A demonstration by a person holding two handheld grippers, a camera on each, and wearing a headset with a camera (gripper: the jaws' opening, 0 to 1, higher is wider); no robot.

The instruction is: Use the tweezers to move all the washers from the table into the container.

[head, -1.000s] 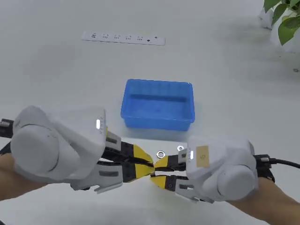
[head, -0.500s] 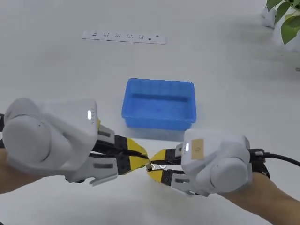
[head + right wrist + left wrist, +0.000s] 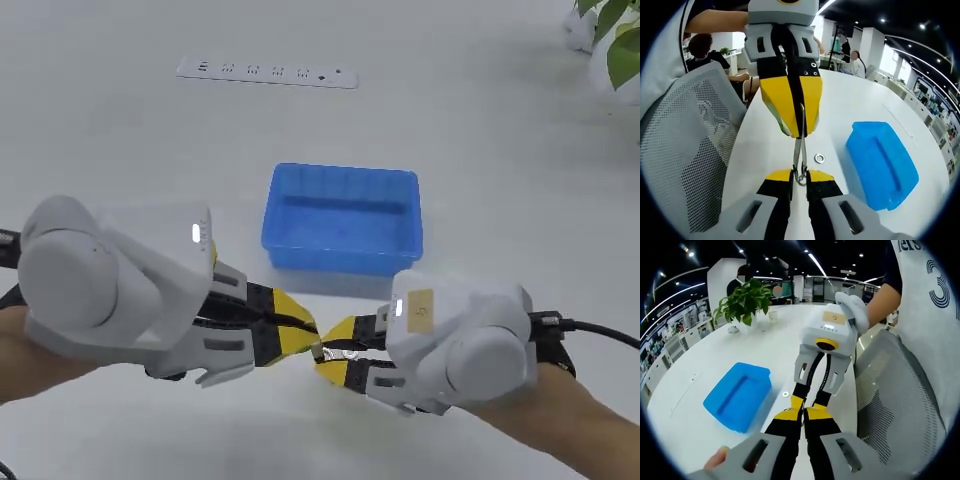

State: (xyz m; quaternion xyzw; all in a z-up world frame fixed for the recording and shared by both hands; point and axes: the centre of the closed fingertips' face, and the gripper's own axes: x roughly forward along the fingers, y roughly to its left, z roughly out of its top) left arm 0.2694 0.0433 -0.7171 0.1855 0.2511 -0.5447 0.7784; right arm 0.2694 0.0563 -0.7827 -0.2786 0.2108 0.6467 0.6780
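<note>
Left gripper (image 3: 803, 414) and right gripper (image 3: 800, 176) both clamp the tweezers (image 3: 800, 155); a washer (image 3: 819, 158) lies just beside (untouched). Container (image 3: 885, 160) near; bare table (image 3: 840, 110) between.

An open-plan office: a mesh chair (image 3: 690, 130) beside the long white table (image 3: 480, 130), a potted plant (image 3: 742, 302) on it, seated people (image 3: 700, 47) and ceiling strip lights (image 3: 815, 262) beyond it

Open table (image 3: 500, 150) around the blue container (image 3: 340, 258); left gripper (image 3: 311, 335) and right gripper (image 3: 323, 358) tip-to-tip before it.
</note>
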